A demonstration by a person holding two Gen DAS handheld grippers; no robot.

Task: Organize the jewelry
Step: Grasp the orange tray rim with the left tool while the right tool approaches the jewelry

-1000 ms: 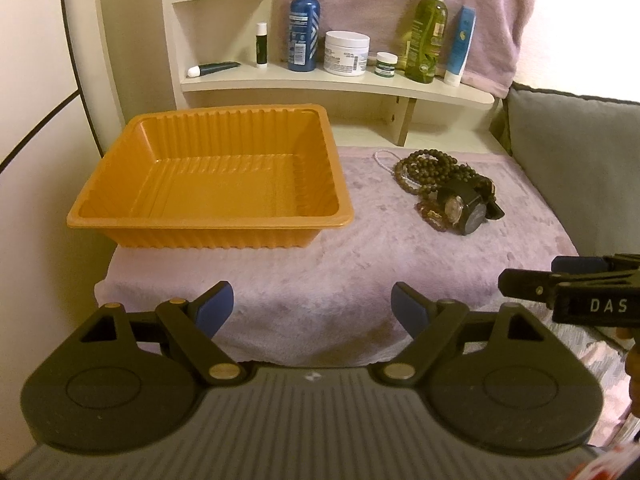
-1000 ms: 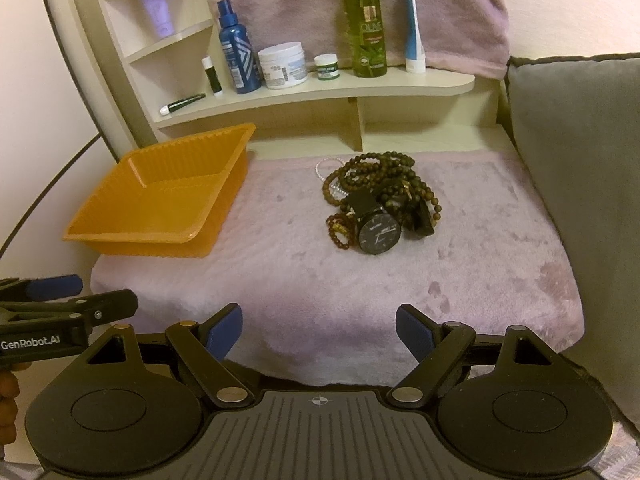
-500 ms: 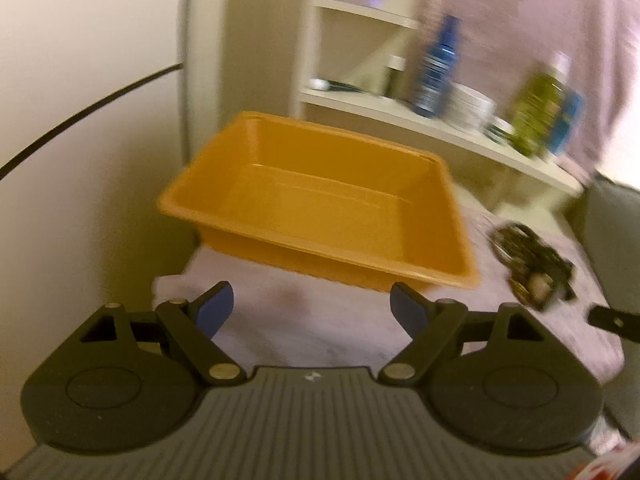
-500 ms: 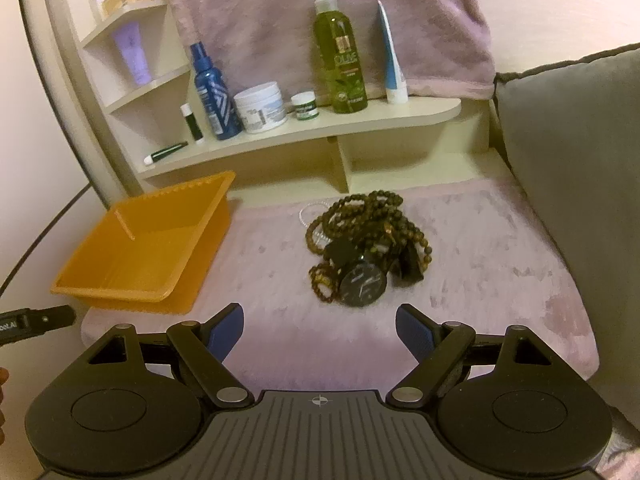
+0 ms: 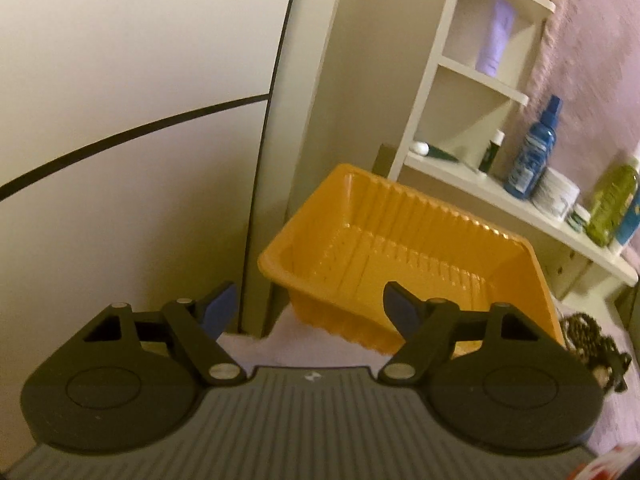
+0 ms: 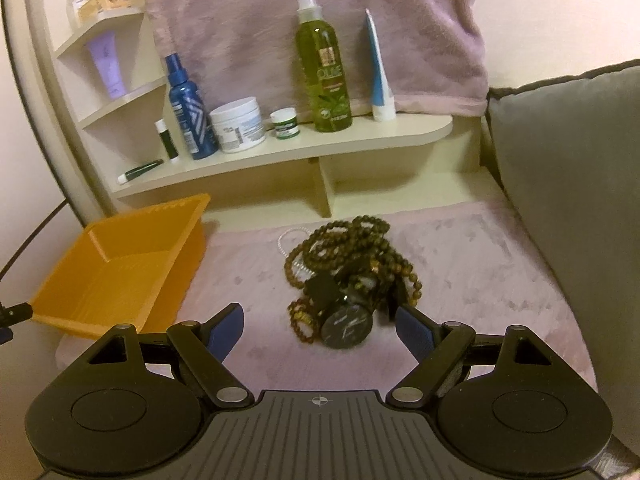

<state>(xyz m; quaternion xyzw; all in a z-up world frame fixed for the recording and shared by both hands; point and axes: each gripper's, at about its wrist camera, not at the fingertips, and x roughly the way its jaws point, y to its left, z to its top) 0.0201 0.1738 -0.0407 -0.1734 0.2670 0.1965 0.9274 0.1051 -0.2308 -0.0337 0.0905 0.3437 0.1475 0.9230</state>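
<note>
Two claws, both empty: right claw (image 6: pixel 318 330) spread wide, framing the jewelry (image 6: pixel 346 276) heaped mid-frame on the counter (image 6: pixel 480 256) — left claw (image 5: pixel 308 306) just narrowing slightly, aimed at the tray (image 5: pixel 400 240), likely to steady it.

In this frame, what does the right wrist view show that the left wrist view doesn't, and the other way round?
Only the right wrist view: the watch lying on the bead pile, the grey cushion, and the open right gripper. Only the left wrist view: the wall panel with a dark line and the open, empty left gripper. Both show the orange tray, the bead necklaces and the shelf bottles.
</note>
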